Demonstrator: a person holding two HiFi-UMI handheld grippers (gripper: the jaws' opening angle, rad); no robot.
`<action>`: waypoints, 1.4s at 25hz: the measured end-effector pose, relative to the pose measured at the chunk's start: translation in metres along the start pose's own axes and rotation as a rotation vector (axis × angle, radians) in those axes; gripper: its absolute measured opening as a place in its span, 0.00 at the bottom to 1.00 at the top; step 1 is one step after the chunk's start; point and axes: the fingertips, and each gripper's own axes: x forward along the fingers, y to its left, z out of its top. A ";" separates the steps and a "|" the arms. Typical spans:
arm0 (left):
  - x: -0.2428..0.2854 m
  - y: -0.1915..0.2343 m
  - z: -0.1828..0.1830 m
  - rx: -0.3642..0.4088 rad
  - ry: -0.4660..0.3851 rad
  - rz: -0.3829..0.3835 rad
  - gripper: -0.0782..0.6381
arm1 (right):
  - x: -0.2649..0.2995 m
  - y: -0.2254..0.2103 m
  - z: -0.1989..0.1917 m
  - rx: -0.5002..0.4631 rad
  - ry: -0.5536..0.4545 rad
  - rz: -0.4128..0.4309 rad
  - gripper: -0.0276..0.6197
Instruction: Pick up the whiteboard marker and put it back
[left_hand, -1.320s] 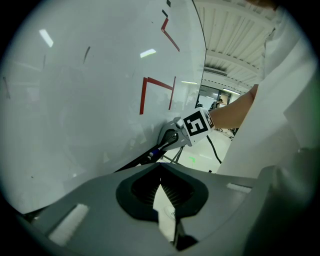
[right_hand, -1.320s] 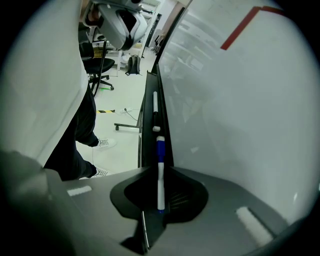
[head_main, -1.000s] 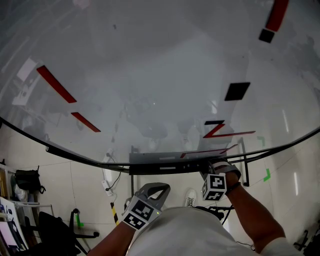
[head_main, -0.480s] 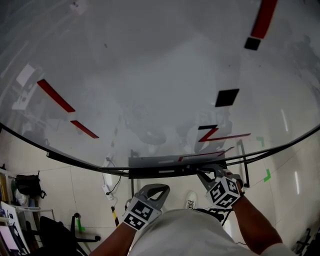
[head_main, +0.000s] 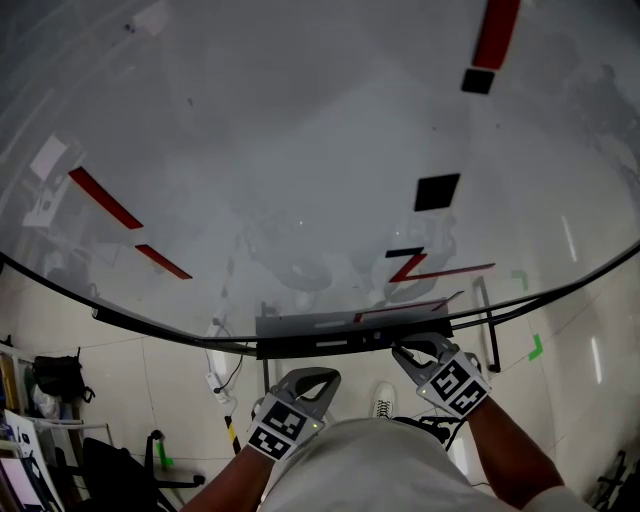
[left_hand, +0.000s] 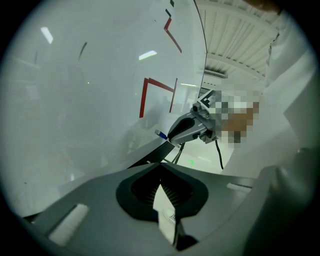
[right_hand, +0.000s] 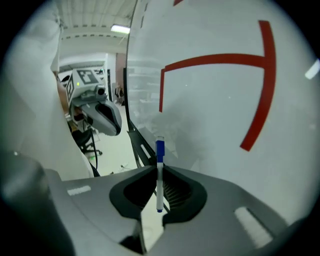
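The whiteboard marker (right_hand: 159, 170) is white with a blue cap and stands upright between the jaws of my right gripper (right_hand: 160, 167), which is shut on it. In the head view my right gripper (head_main: 402, 350) sits at the right end of the grey pen tray (head_main: 320, 325), under the whiteboard (head_main: 300, 150). In the left gripper view the marker's blue tip (left_hand: 161, 134) pokes out of the right gripper (left_hand: 192, 127) just above the tray edge. My left gripper (head_main: 305, 380) hangs below the tray, shut and holding nothing (left_hand: 161, 167).
The board carries red lines (head_main: 105, 198), a black square magnet (head_main: 437, 191) and a red strip (head_main: 495, 30). Below are the tiled floor, the stand's legs (head_main: 490, 330), a cable (head_main: 215, 365), a black bag (head_main: 55, 375) and green tape marks (head_main: 535, 348).
My right gripper has shifted a little right and down and has turned at the tray's right end. The left gripper has stayed where it was.
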 end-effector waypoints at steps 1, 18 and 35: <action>0.000 0.000 0.000 -0.002 -0.002 0.001 0.13 | -0.001 0.000 0.000 0.058 -0.022 0.019 0.10; -0.007 0.000 0.009 -0.041 -0.053 -0.017 0.13 | -0.029 0.007 0.016 0.586 -0.320 0.224 0.10; -0.025 -0.026 0.039 -0.089 -0.203 -0.159 0.13 | -0.072 0.025 0.048 0.686 -0.514 0.386 0.10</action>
